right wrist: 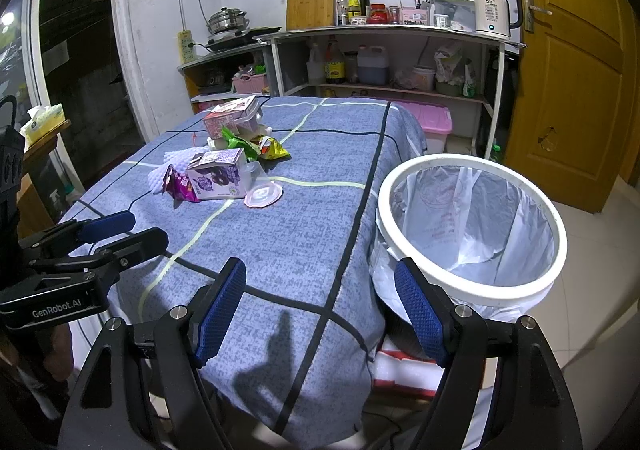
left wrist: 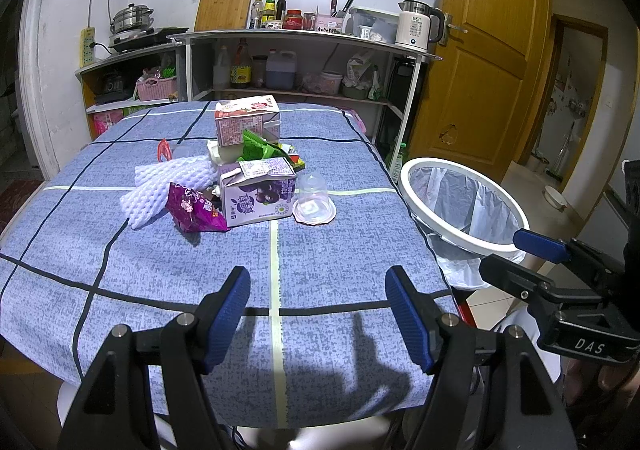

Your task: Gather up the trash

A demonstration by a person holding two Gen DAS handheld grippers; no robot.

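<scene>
Left wrist view shows the trash pile untouched near the middle of the table: a purple carton, a pink carton behind it, white foam netting, a purple snack wrapper, green wrappers and an upturned clear cup. The bin, lined with a clear bag, stands just beside the table's right edge and looks empty as far as its inside shows, so by my judgement nothing is collected yet and every piece is left. Left gripper is spread wide, holding nothing, above bare cloth. Right gripper is likewise spread wide and empty, between table edge and bin
</scene>
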